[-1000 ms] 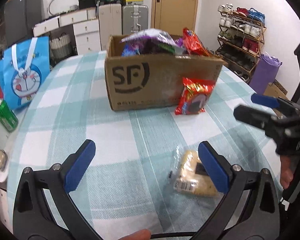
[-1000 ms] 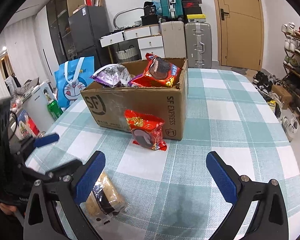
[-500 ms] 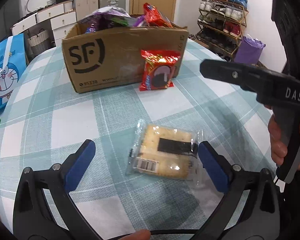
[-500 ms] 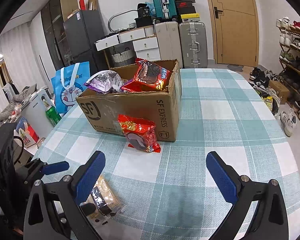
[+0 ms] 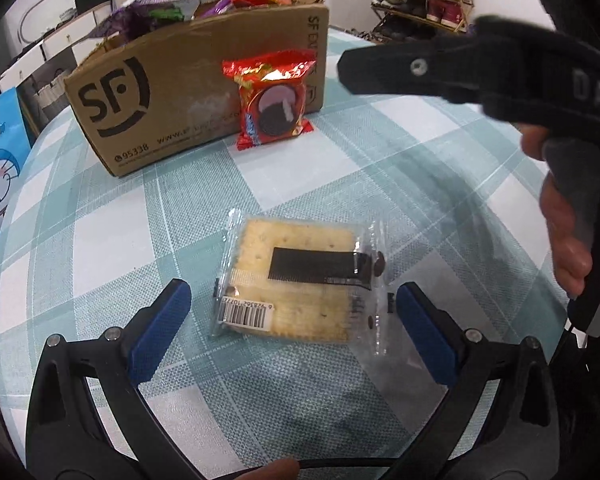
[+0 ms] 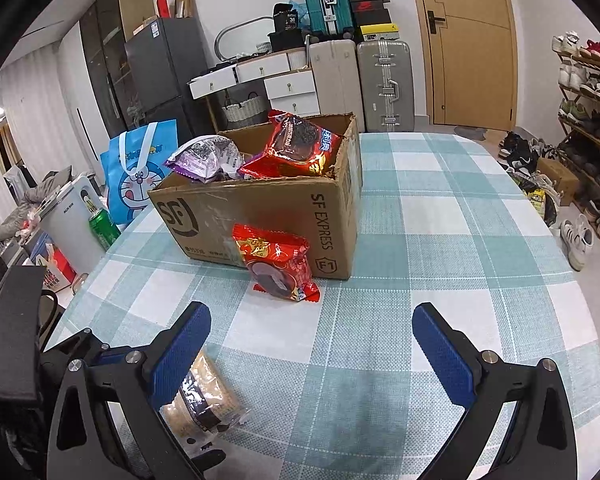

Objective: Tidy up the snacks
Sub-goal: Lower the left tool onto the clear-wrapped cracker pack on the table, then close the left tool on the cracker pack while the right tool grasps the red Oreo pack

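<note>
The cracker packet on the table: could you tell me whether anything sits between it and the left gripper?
Nothing visible does: the cracker packet lies flat between the open fingers of the left gripper, with bare tablecloth around it.

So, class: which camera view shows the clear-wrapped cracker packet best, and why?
The left wrist view. The cracker packet lies flat on the checked tablecloth, in full sight between the open jaws of the left gripper, barcode and dark label visible. The right wrist view catches only part of it, at the lower left behind a blue jaw pad.
</note>
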Demonstrator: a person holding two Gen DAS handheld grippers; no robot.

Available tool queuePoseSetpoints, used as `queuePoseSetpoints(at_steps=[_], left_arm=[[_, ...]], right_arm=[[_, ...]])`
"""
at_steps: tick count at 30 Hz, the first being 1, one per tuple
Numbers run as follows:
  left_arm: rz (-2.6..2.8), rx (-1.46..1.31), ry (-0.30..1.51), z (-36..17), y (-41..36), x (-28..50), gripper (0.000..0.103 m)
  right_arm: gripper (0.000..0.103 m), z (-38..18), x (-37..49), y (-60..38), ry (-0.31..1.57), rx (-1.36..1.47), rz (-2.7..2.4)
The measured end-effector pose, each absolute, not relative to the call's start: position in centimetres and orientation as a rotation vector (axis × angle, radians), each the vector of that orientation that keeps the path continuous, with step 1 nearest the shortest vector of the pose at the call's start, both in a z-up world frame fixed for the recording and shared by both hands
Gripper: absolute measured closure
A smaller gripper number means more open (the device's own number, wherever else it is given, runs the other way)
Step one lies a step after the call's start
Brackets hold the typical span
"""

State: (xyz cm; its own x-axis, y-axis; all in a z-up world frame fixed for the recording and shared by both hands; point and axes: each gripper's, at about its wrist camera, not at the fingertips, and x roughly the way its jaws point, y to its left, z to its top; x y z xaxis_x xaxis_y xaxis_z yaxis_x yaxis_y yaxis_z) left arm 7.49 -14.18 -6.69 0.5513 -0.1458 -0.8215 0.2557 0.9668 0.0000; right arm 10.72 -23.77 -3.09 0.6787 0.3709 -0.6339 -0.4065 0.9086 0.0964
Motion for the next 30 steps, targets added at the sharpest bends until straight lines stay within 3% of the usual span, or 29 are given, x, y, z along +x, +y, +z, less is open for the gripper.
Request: queuePoseSetpoints(at_steps=[6,8,13,16,30], left_arm=[[-0.23,0.086,0.971,-7.1,-13.5,8.1,0.001],[-0.235,0.087,0.961,-7.0,-13.3,7.9,0.007],[-0.258,0.081,0.92,-6.2,-13.0,6.9,0.036],[-0.27,0.029,0.911,-5.9,-12.2,7.1,0.043],[-0.116,-0.02,0.895,-5.1,-7.7,7.9,0.044]], right_arm=[[0.001,-3.2,10.7,-23.8,0.7,-0.052,0.438],[0.001,-3.2,10.8,-23.7,0.701,-0.055,0.44],[0.001,-3.5,10.8,-23.7,0.707,-0.05,0.441],[0.001,-3.6,10.8,-23.8,0.708,-0.05,0.441],[0.001,-6.2,12.5,-22.0,0.785,-0.07,0.398]])
